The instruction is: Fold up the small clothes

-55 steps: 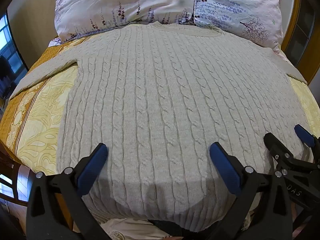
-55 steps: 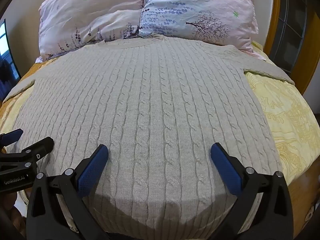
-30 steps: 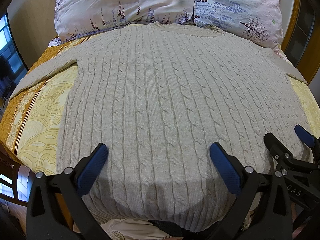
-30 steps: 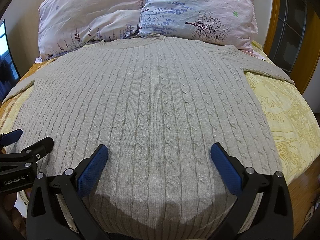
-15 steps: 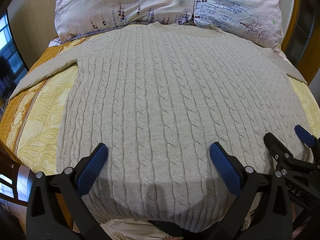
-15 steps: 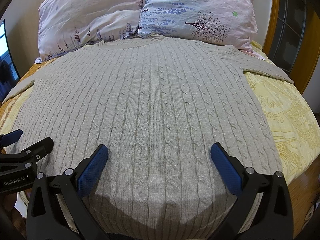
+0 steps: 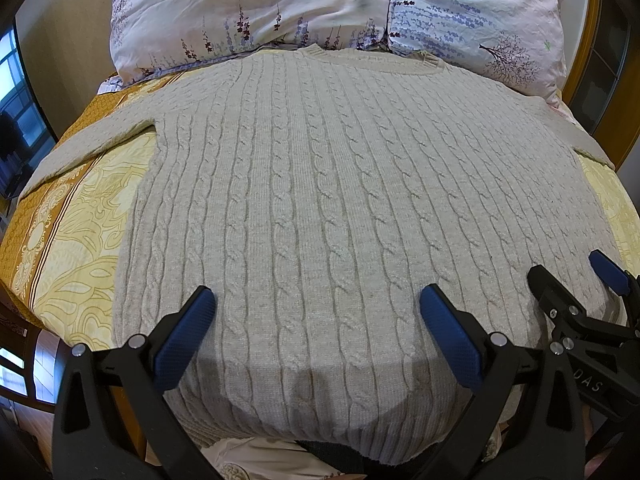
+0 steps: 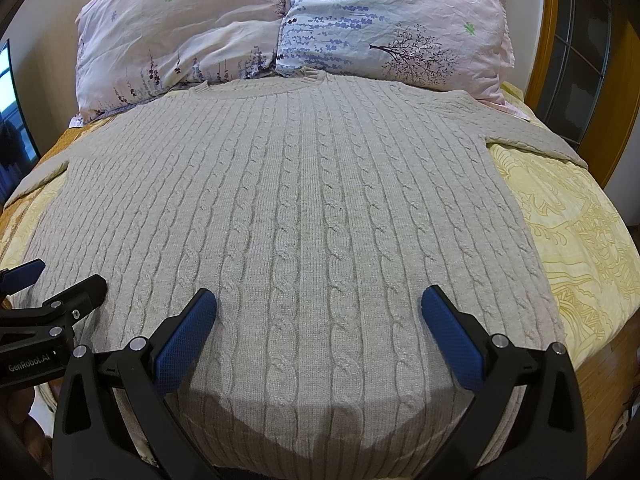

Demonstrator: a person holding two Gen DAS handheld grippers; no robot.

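A beige cable-knit sweater (image 7: 320, 200) (image 8: 304, 208) lies flat on the bed, collar toward the pillows, both sleeves spread out to the sides. My left gripper (image 7: 318, 304) hovers open over the sweater's lower left part, blue pads wide apart, nothing between them. My right gripper (image 8: 320, 306) hangs open over the lower right part, also holding nothing. Each gripper shows at the edge of the other's view: the right gripper (image 7: 576, 276) at the right, the left gripper (image 8: 52, 280) at the left. The hem droops over the bed's near edge.
Two floral pillows (image 7: 256, 12) (image 8: 392, 24) stand at the head of the bed. A yellow patterned bedspread (image 7: 68, 232) (image 8: 572, 220) shows on both sides of the sweater. A wooden frame (image 8: 548, 32) rises at the right; a window (image 7: 12, 92) is at the left.
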